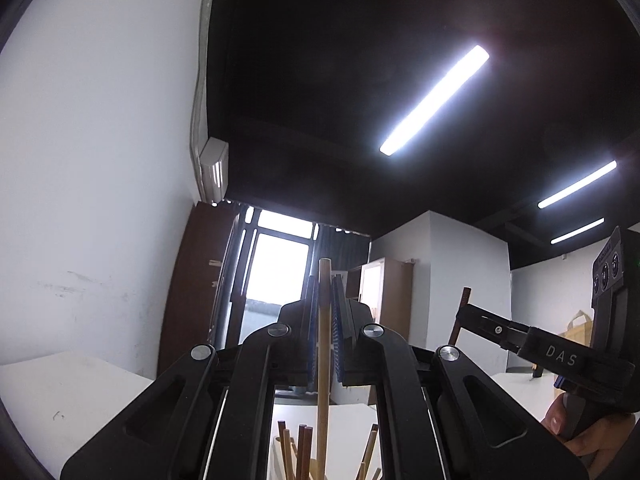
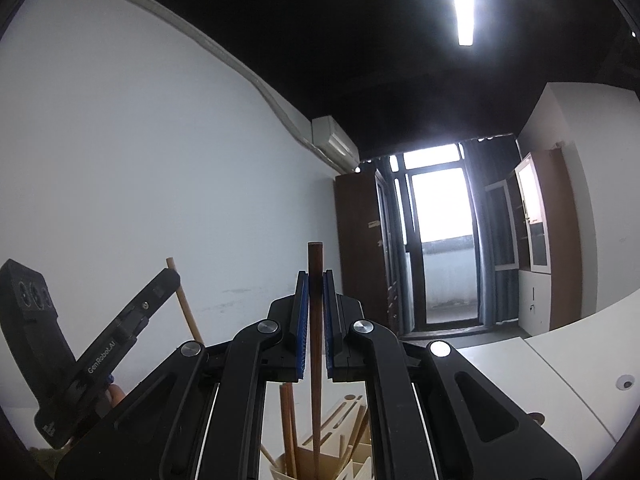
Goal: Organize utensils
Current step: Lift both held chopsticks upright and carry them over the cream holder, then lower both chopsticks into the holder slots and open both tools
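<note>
Your left gripper (image 1: 325, 280) has its jaws clamped on a pale chopstick (image 1: 323, 360), held upright. Your right gripper (image 2: 315, 276) grips a dark chopstick (image 2: 315, 320) likewise. Both hang over the cream holder (image 2: 340, 452) on the white worktop (image 2: 520, 364), other chopsticks (image 1: 300, 448) standing inside.

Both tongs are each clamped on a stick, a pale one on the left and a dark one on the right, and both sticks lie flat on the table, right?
Not flat: the pale stick and dark stick stand upright in the tongs, as each wrist view shows.
</note>
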Available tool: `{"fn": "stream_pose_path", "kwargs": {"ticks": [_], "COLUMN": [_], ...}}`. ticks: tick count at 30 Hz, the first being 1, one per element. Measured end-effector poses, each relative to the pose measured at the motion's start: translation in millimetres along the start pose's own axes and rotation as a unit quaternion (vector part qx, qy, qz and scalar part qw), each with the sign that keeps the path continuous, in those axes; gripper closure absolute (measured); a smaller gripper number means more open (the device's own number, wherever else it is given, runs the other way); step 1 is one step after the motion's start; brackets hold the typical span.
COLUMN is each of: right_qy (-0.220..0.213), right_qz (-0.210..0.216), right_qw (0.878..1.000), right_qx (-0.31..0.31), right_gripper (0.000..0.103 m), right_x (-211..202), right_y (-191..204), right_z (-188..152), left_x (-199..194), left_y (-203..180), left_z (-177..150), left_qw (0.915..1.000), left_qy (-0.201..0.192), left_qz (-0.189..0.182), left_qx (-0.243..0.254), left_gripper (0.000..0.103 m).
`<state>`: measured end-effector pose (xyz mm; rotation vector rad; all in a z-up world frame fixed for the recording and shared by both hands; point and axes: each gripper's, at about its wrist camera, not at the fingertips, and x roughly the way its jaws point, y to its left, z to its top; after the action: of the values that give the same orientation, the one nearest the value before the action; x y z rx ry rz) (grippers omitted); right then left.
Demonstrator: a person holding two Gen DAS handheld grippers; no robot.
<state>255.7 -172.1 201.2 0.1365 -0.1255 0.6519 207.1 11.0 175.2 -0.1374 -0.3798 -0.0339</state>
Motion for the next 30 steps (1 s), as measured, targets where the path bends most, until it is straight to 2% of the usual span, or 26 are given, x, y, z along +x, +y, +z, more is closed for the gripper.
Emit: {"fn": "stream_pose_path", "kwargs": {"ticks": [9, 16, 22, 30], "right_qy": [0.056, 0.086, 0.103, 0.122], "right_qz": [0.003, 0.001, -0.002, -0.007], "right_qw": [0.998, 0.996, 0.995, 0.992], "right_qx": [0.0, -0.009, -0.01, -0.028], "right_gripper": [0.095, 0.095, 0.095, 0.095], "right_x": [18.1, 23.1, 17.9, 20.6], "right_y": [2.2, 9.8, 11.2, 16.0], "right_z": [-15.4, -32.2, -40.5, -45.7], "left_x": [23.1, 34.6, 41.4, 39.8], "left_y": [6.9, 24.5, 33.5, 33.8], "left_z": [-26.9, -43.6, -50.6, -56.1], "left_qw": [0.9979, 0.993, 0.9898, 0.9889], "left_qy": [0.064, 0.118, 0.141, 0.148], "left_qz": [0.002, -0.005, -0.01, -0.012], "left_qx": [0.013, -0.003, -0.015, -0.001], "left_gripper": [0.097, 0.097, 0.097, 0.097]}}
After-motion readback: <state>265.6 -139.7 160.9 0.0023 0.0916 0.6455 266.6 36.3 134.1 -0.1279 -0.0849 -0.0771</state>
